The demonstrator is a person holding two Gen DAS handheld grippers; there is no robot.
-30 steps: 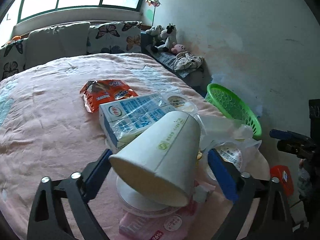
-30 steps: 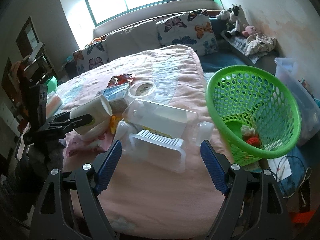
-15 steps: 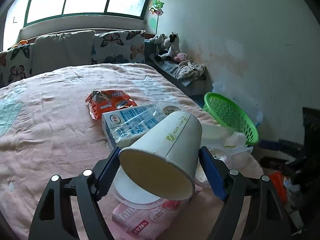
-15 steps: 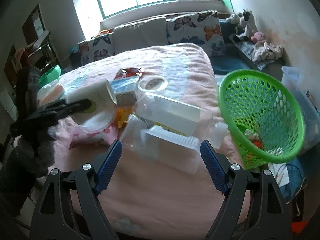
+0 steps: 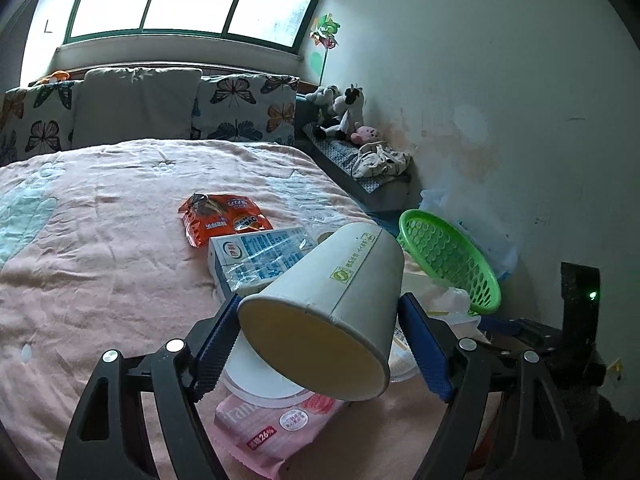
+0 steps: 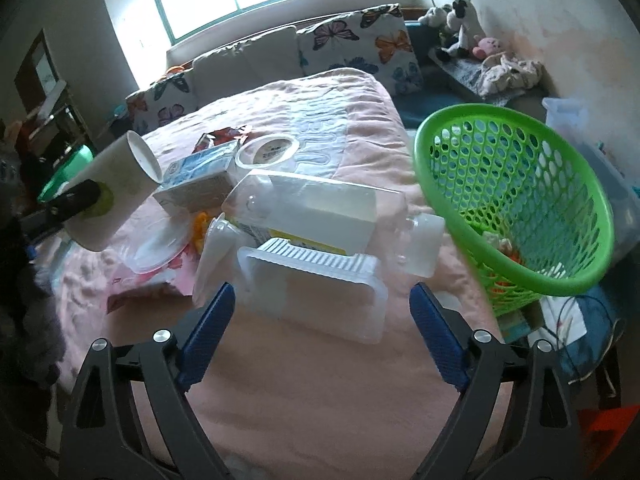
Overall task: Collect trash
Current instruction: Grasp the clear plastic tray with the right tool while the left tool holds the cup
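Left gripper (image 5: 320, 344) clamps a paper cup (image 5: 332, 304) above the bed; right gripper (image 6: 320, 336) gapes empty. Green basket (image 6: 516, 200), at two o'clock, holds few scraps; most litter remains.

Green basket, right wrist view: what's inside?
The green basket holds a few small scraps low down: something whitish and orange bits. Its near wall and rim cover the bottom, so anything else there is hidden.

Blown-out window (image 5: 192, 0) backlight (fisheye-warped edges)
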